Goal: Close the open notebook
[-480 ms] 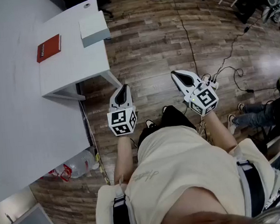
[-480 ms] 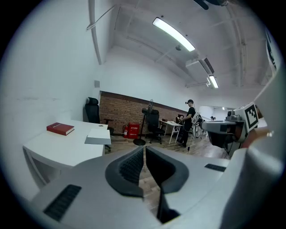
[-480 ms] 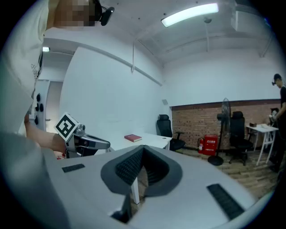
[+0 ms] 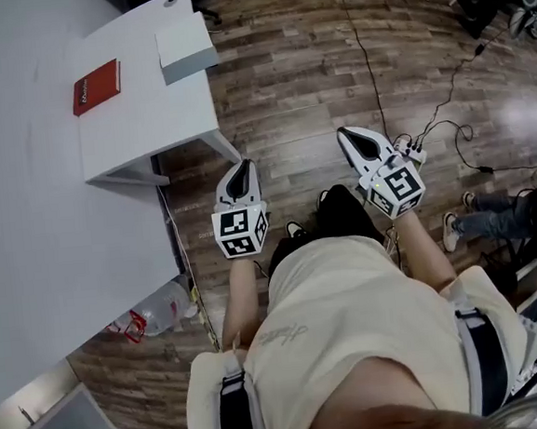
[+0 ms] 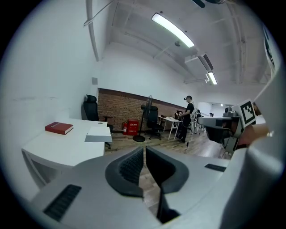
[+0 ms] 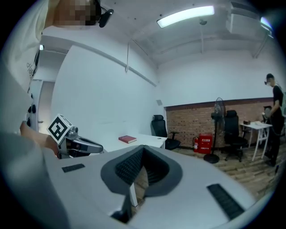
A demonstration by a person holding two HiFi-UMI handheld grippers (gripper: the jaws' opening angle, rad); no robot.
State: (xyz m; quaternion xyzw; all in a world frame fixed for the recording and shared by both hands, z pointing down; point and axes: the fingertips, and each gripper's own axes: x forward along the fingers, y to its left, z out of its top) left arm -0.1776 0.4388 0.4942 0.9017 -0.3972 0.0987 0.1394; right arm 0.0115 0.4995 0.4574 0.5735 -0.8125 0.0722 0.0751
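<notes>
A red notebook [image 4: 96, 87] lies closed on the white table [image 4: 139, 127] at the upper left, also seen in the left gripper view [image 5: 59, 128] and the right gripper view [image 6: 127, 139]. Both grippers hang over the wooden floor, well short of the table. My left gripper [image 4: 240, 172] points toward the table's near corner, jaws together with only a thin slit and nothing between them [image 5: 144, 150]. My right gripper [image 4: 348, 137] is further right, jaws closed and empty [image 6: 143, 150].
A flat grey-white box [image 4: 185, 46] lies on the table beside the notebook. A water bottle [image 4: 160, 314] stands on the floor under the table edge. Cables [image 4: 409, 112] run across the floor. Office chairs, a fan [image 5: 148, 118] and a standing person [image 5: 185, 118] are further back.
The whole head view has shifted slightly; both grippers keep their places relative to the table, and their jaws look the same.
</notes>
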